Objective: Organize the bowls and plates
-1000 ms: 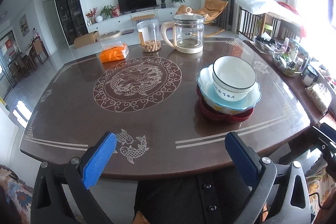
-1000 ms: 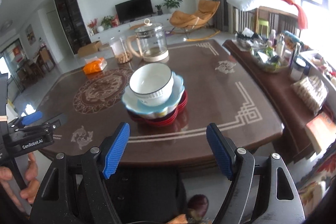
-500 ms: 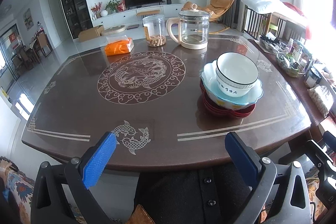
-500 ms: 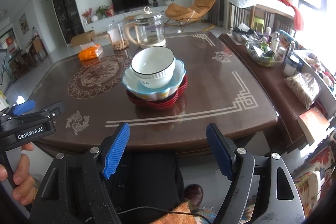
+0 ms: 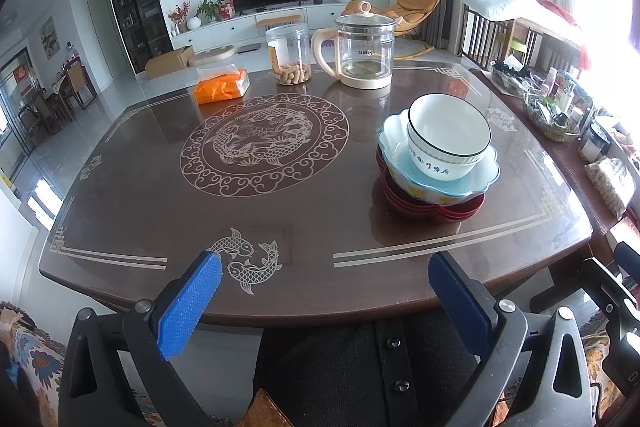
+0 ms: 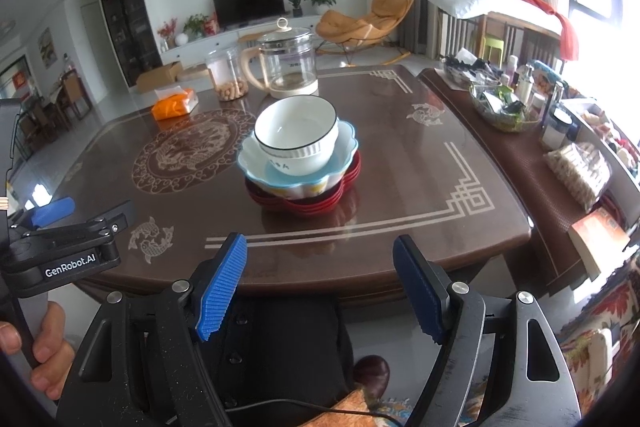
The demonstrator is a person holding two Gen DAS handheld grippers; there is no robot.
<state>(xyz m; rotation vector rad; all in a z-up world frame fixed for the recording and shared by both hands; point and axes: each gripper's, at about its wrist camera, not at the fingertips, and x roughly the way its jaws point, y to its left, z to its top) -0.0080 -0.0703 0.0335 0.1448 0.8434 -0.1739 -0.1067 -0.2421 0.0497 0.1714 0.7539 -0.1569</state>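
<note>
Both tongs are held wide apart and grip nothing, hanging at the near edge of the table (image 5: pixel 132 195): the left tongs (image 5: pixel 326 291) and the right tongs (image 6: pixel 320 287). A white bowl (image 6: pixel 296 137) sits in a blue scalloped bowl (image 6: pixel 348 147), on what look like several stacked red plates (image 6: pixel 320 205), right of the table's middle.

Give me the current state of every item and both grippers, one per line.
left gripper: open, empty.
right gripper: open, empty.
white bowl: upright, empty, nested in blue bowl.
blue bowl: upright, on red plates.
red plates: stacked on table.
glass kettle: lid on.
plastic jar: closed, nearly empty.
</note>
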